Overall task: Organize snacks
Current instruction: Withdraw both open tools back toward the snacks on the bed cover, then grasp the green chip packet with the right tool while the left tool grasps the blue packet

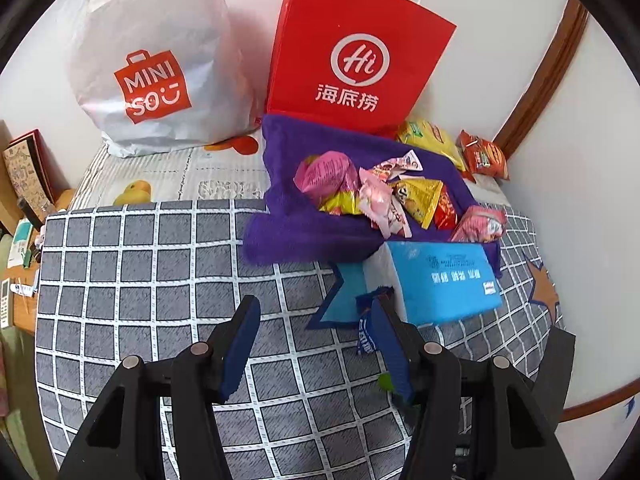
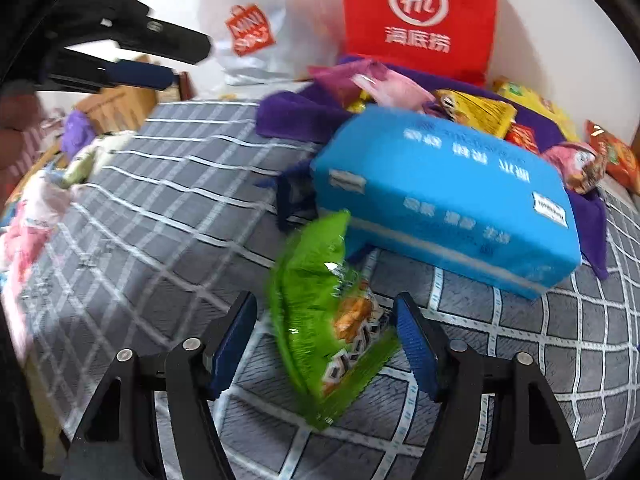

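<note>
We look down on a bed covered by a grey checked sheet (image 1: 160,264), with the blue box (image 2: 440,200) as our landmark. Behind the blue box, a purple towel (image 1: 288,216) carries a heap of snack packets (image 1: 372,196) in pink, yellow and red. Further behind the box, a red paper bag (image 1: 356,60) and a white plastic shopping bag (image 1: 152,60) stand against the wall. To the right of the towel, beyond the box, we see a yellow packet (image 1: 432,140) and an orange packet (image 1: 482,156) on the bed.

In front of the blue box, our right gripper (image 2: 324,332) has a green snack packet (image 2: 324,320) between its blue pads. The packet's lower edge touches the right pad, while the left pad stands apart from it, so the gripper is not clamped on the packet. The packet's top reaches the front face of the box.

Our left gripper (image 1: 316,344) stands open and empty to the left of the blue box, above the sheet. Beside its right pad, a small dark blue wrapper (image 1: 366,332) lies just in front of the box.
</note>
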`<state>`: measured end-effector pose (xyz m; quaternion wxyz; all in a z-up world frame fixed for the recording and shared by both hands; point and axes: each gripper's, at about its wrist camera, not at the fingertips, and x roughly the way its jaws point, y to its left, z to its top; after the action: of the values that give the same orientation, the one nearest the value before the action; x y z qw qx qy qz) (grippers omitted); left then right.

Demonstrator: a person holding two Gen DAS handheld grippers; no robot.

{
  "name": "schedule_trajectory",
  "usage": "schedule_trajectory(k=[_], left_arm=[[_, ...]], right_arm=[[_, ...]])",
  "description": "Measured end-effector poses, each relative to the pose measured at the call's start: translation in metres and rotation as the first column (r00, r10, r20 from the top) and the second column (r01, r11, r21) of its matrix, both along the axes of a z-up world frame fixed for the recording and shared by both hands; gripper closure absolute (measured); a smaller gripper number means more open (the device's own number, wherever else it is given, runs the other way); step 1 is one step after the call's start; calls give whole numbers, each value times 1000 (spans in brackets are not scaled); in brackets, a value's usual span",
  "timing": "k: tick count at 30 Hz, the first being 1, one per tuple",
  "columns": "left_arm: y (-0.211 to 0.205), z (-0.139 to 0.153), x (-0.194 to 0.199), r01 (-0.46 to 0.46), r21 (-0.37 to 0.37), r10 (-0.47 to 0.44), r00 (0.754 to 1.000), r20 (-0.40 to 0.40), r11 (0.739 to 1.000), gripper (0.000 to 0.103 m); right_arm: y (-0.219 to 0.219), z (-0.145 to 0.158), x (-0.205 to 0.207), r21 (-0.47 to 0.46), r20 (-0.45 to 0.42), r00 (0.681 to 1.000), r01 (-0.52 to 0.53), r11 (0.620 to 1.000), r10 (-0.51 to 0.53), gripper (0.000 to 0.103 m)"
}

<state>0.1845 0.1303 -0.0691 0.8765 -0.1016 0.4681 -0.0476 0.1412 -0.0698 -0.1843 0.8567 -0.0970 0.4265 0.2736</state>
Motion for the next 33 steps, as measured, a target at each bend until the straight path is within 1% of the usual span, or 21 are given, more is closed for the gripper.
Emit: schedule_trajectory(k=[3, 5, 7, 11, 14, 17, 19, 22, 24, 26, 29, 31, 33], left_arm=[[-11, -14, 0, 15, 17, -15, 1000, -2, 1000, 48], [-24, -28, 0, 53, 15, -53, 998, -15, 998, 48], [-35, -40, 1, 82, 7, -82, 996, -32, 997, 48], [-46, -52, 11, 89, -17, -90, 995, -35, 996, 48], [-49, -57, 21, 70, 11, -70, 997, -43, 997, 48], [-51, -63, 25, 94, -6, -94, 994, -53, 996, 48], [-51, -64, 24, 98, -6, -98, 994, -47, 995, 47], [-53, -66, 23, 117, -9, -117, 992, -46, 993, 48], [-59, -70, 22, 151, -1, -151, 986, -67, 988, 48], [-64, -77, 22, 172, 22, -170, 981, -89, 985, 49], [-65, -89, 23, 164, 35, -159, 980, -117, 986, 49], [-66, -90, 21, 157, 53, -152, 984, -93, 986, 49], [-67, -91, 21, 151, 69, -144, 985, -92, 986, 49]], right_arm=[[-8, 6, -6, 19, 33, 999, 13, 1000, -14, 43], [-20, 12, -11, 20, 65, 997, 40, 999, -42, 43], [-33, 17, -12, 27, 77, 994, 71, 997, -73, 43], [-63, 20, -10, 42, 65, 987, 143, 989, -146, 43], [-76, 20, -11, 49, 48, 983, 172, 984, -174, 43], [-85, 25, -12, 116, 14, 985, 169, 979, -172, 43], [-84, 27, -14, 135, 12, 985, 168, 976, -172, 43], [-79, 27, -13, 135, 13, 987, 158, 978, -161, 43], [-76, 25, -12, 132, 4, 988, 150, 980, -152, 43], [-74, 22, -10, 132, -7, 989, 148, 980, -148, 43], [-75, 18, -9, 138, -20, 989, 148, 979, -147, 43], [-77, 17, -9, 133, -22, 988, 152, 979, -150, 43], [-82, 15, -8, 127, -22, 987, 161, 979, -160, 43]])
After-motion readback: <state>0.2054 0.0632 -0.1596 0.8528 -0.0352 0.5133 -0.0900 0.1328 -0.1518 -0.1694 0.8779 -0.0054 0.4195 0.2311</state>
